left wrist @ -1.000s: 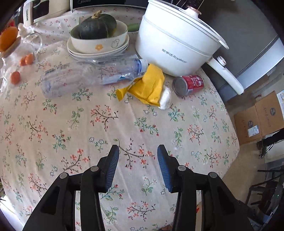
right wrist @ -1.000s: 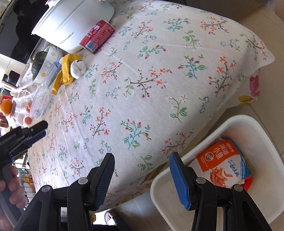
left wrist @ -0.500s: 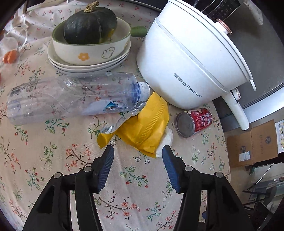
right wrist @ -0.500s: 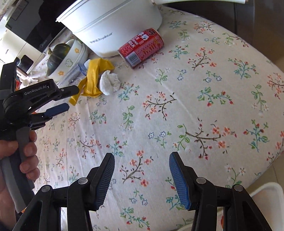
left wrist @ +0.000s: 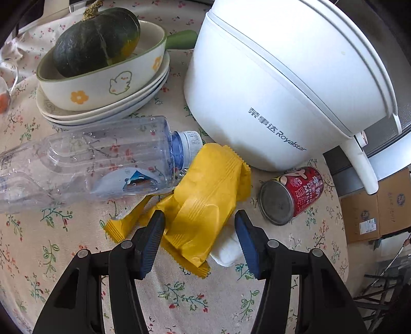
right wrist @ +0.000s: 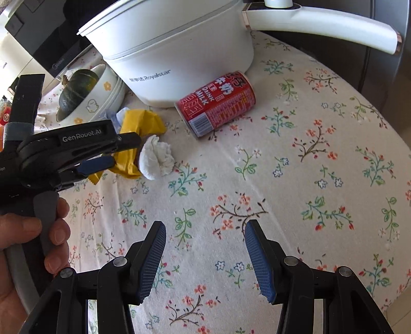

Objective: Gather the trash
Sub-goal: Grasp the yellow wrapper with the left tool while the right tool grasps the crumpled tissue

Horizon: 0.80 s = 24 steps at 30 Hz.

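Observation:
A crumpled yellow wrapper (left wrist: 205, 200) lies on the floral tablecloth (left wrist: 51, 257), and my left gripper (left wrist: 199, 218) stands open astride it, pads not pressing. A white tissue wad (left wrist: 226, 250) sits under the wrapper's right edge. A red milk can (left wrist: 290, 195) lies on its side to the right, and an empty clear bottle (left wrist: 90, 164) to the left. In the right wrist view my right gripper (right wrist: 205, 227) hovers open over bare cloth, short of the can (right wrist: 218, 105), the tissue (right wrist: 156, 156) and the wrapper (right wrist: 143, 120). The left gripper (right wrist: 125, 151) reaches in there from the left.
A big white pot (left wrist: 282, 77) with a long handle (right wrist: 321, 20) stands just behind the trash. A bowl holding a green squash (left wrist: 97, 41) rests on stacked plates (left wrist: 102, 113). Cardboard boxes (left wrist: 372, 213) sit on the floor past the table's right edge. A hand (right wrist: 25, 231) grips the left tool.
The left gripper moved forward and down until the yellow wrapper lay between its fingers. The right gripper swung away from the white bin and over the table towards the can.

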Each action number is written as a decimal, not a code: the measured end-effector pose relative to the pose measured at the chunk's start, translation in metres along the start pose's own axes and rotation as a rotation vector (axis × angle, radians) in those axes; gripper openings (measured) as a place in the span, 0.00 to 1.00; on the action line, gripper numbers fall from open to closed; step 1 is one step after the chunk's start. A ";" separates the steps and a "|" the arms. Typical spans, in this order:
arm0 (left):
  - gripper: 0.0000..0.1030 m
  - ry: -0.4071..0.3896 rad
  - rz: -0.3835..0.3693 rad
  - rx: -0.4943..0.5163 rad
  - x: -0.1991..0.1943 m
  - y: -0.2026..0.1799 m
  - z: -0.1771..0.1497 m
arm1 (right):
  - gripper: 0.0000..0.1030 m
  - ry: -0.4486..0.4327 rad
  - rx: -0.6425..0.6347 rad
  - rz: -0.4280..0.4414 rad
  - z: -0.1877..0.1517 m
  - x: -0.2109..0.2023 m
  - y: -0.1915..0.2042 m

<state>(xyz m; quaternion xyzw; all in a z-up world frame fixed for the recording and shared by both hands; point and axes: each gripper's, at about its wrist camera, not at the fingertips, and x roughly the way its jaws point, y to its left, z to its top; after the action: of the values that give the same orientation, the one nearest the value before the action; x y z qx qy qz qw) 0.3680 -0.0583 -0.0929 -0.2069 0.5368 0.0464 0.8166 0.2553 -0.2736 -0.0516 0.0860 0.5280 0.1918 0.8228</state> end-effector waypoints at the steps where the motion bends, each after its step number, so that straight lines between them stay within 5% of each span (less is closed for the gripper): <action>1: 0.57 -0.005 0.000 0.001 0.002 0.000 0.001 | 0.55 -0.002 0.004 -0.005 0.003 0.003 0.000; 3: 0.53 -0.023 -0.009 -0.005 0.002 0.003 0.003 | 0.55 0.005 0.012 -0.013 0.006 0.009 -0.001; 5: 0.37 -0.017 -0.019 -0.019 0.002 0.009 0.003 | 0.55 0.006 0.007 -0.018 0.010 0.015 -0.001; 10: 0.24 -0.003 -0.014 -0.032 -0.014 0.018 -0.006 | 0.55 -0.009 0.009 -0.014 0.022 0.027 -0.001; 12: 0.09 0.009 -0.026 -0.035 -0.023 0.020 -0.013 | 0.55 -0.014 0.008 0.000 0.029 0.032 0.001; 24: 0.08 0.029 -0.010 -0.011 -0.071 0.044 -0.037 | 0.55 -0.011 -0.048 0.056 0.054 0.073 0.046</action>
<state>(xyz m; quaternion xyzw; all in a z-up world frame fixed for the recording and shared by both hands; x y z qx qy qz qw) 0.2931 -0.0225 -0.0549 -0.2146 0.5475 0.0423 0.8078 0.3209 -0.1984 -0.0735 0.0822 0.5160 0.2270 0.8219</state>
